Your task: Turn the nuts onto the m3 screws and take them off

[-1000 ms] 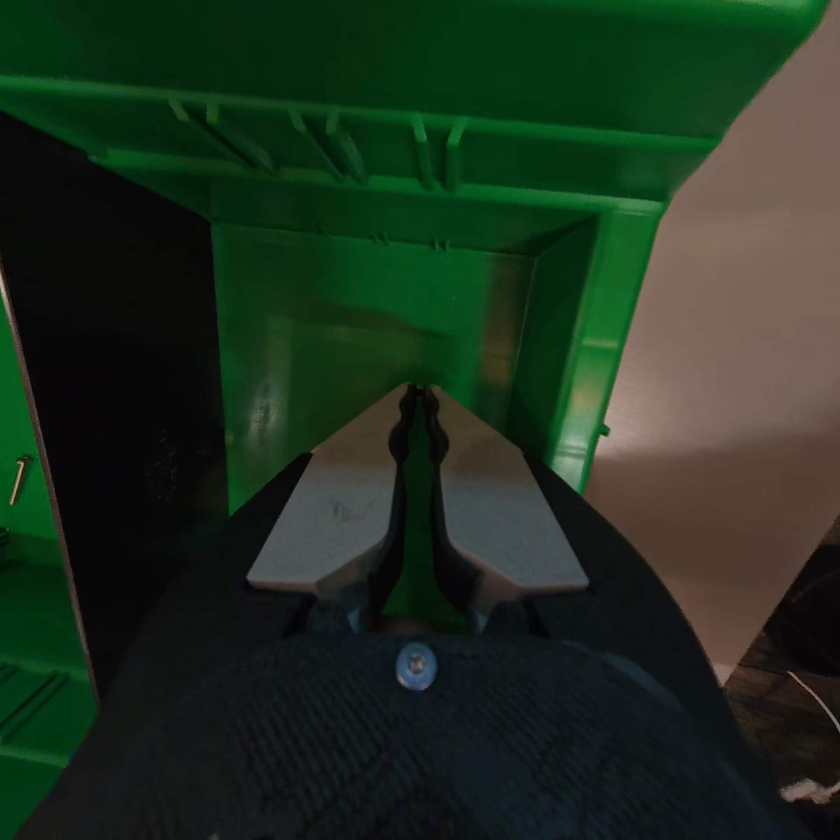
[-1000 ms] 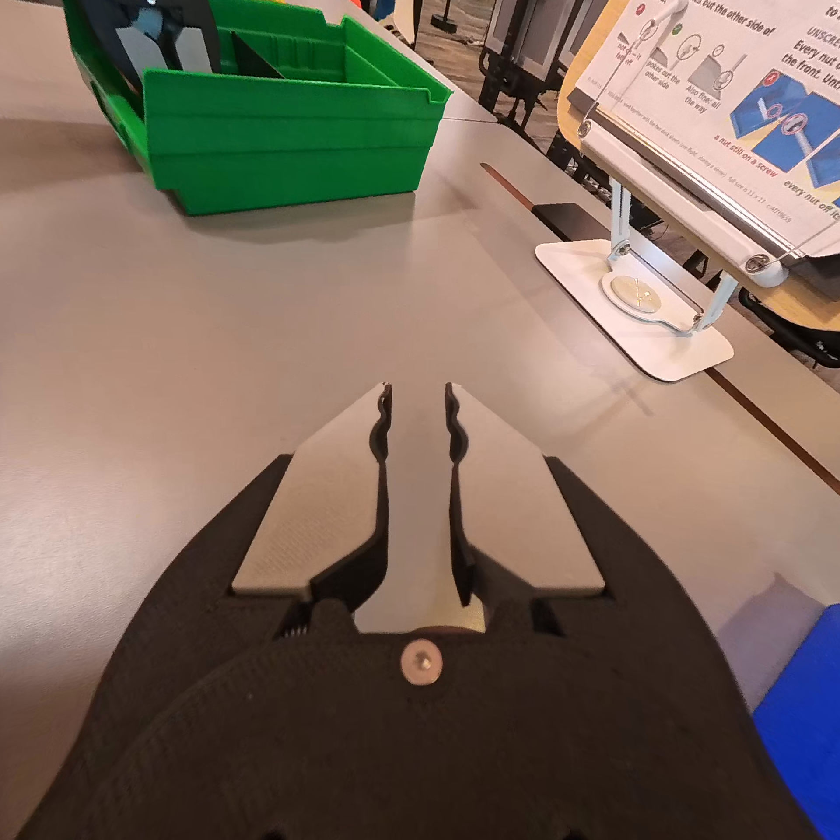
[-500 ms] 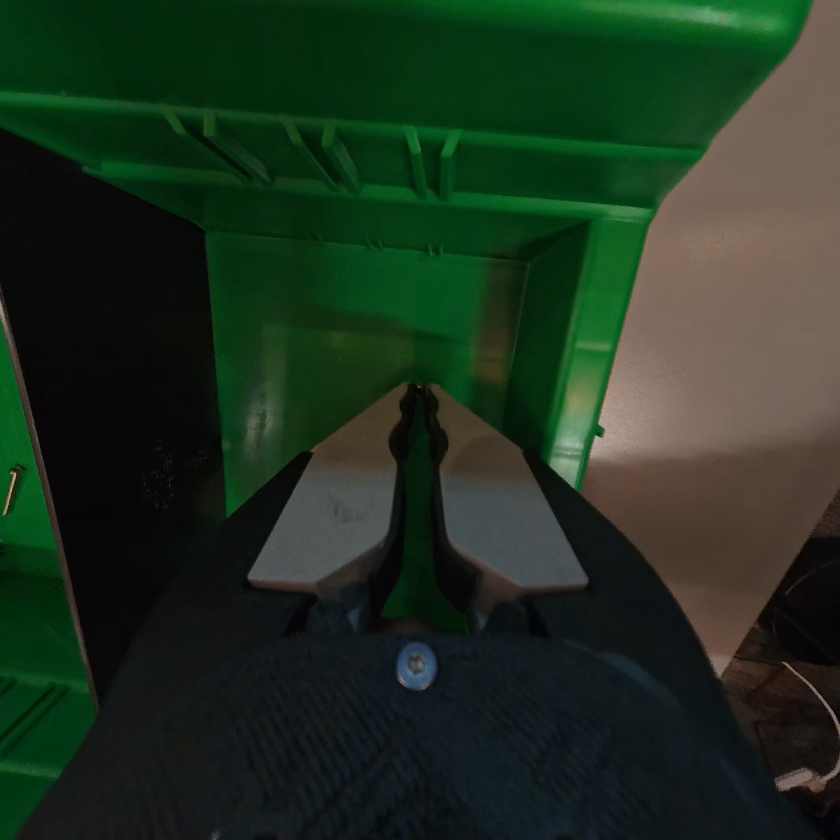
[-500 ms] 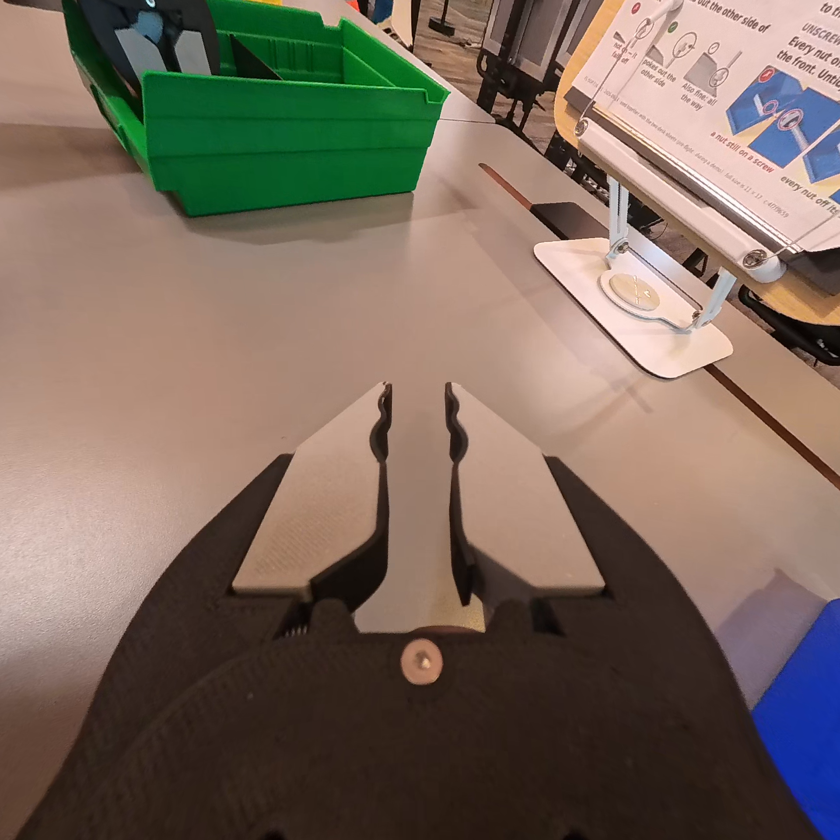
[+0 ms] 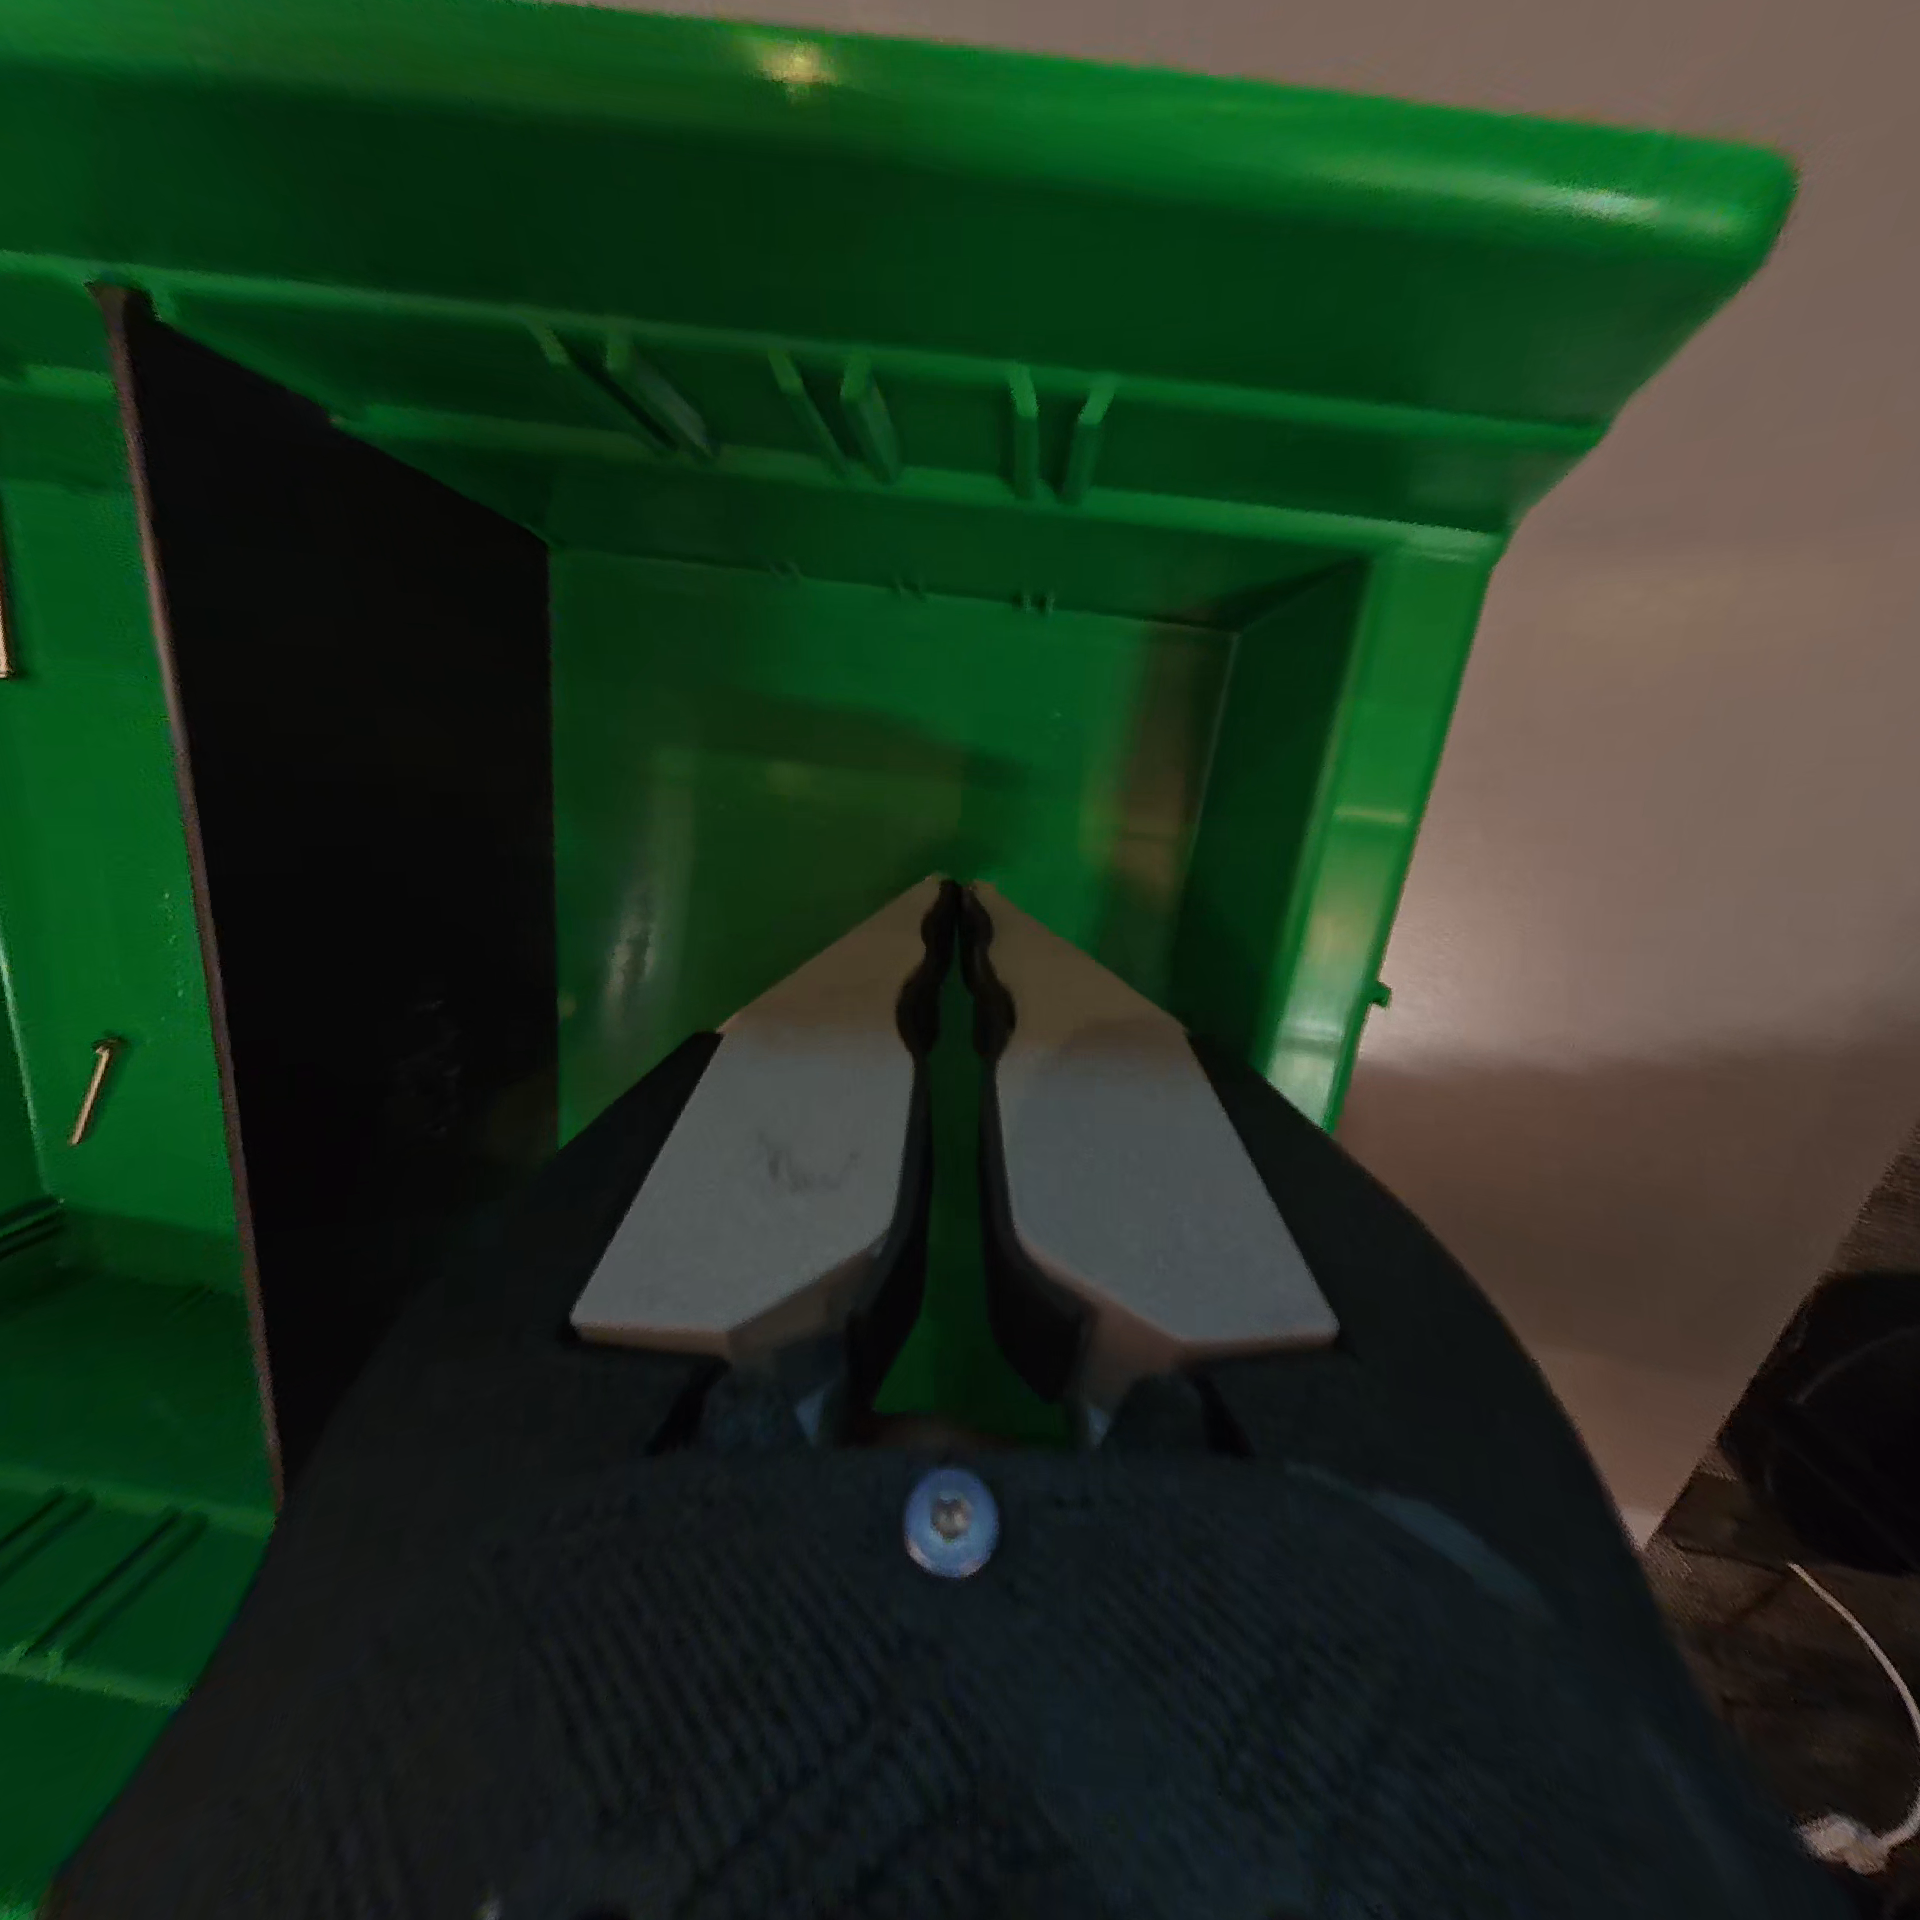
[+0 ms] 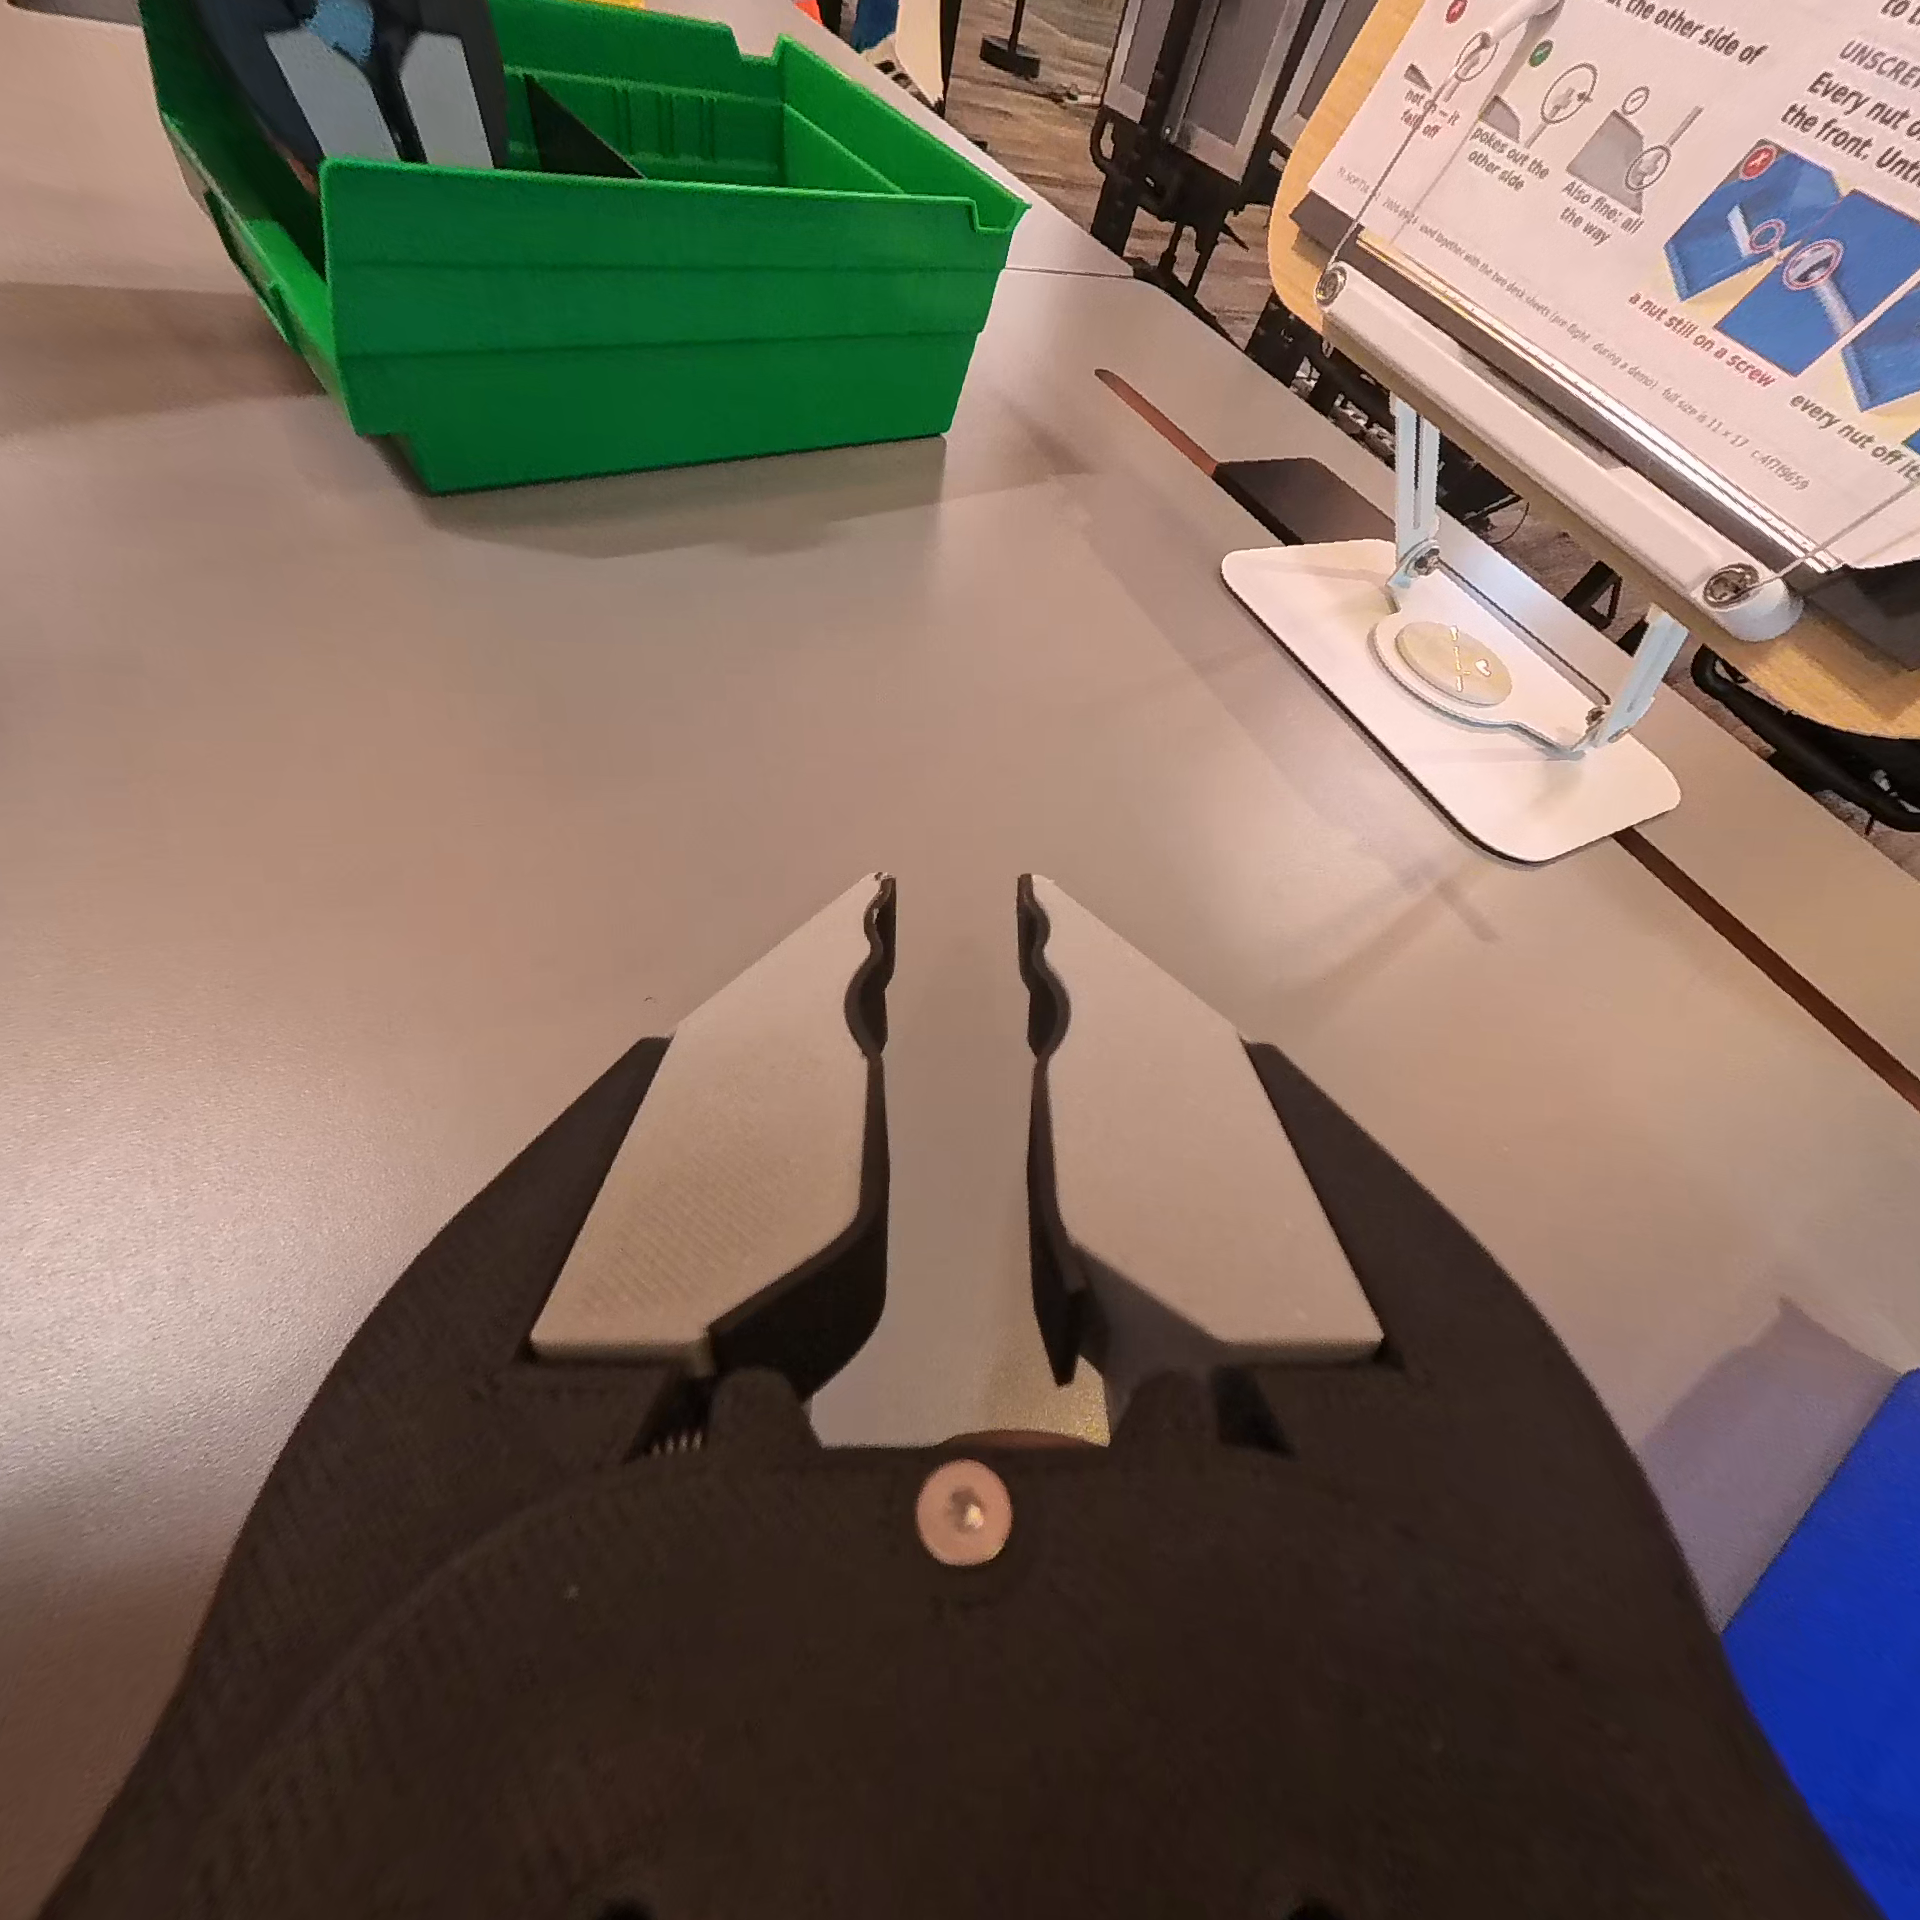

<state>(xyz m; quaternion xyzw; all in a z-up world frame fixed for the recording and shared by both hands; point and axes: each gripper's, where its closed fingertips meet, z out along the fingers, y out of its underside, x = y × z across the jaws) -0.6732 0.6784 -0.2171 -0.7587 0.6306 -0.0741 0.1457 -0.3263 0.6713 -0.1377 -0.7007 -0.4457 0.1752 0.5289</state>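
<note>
My left gripper is shut inside the right-hand compartment of a green bin, tips low near its floor. I see nothing between the tips. A black divider separates this compartment from the one on the left, where two thin screws lie. No nut is visible. My right gripper is open and empty, held over the bare grey table. The right wrist view shows the green bin at the far left with the left gripper reaching into it.
A white stand holding an instruction sheet is on the table at the right. A blue bin's corner shows at the lower right. Chairs and furniture stand beyond the table's far edge.
The left gripper has drawn back a little within the bin, still shut, so more of the rim and left compartment shows. The right gripper has barely moved.
</note>
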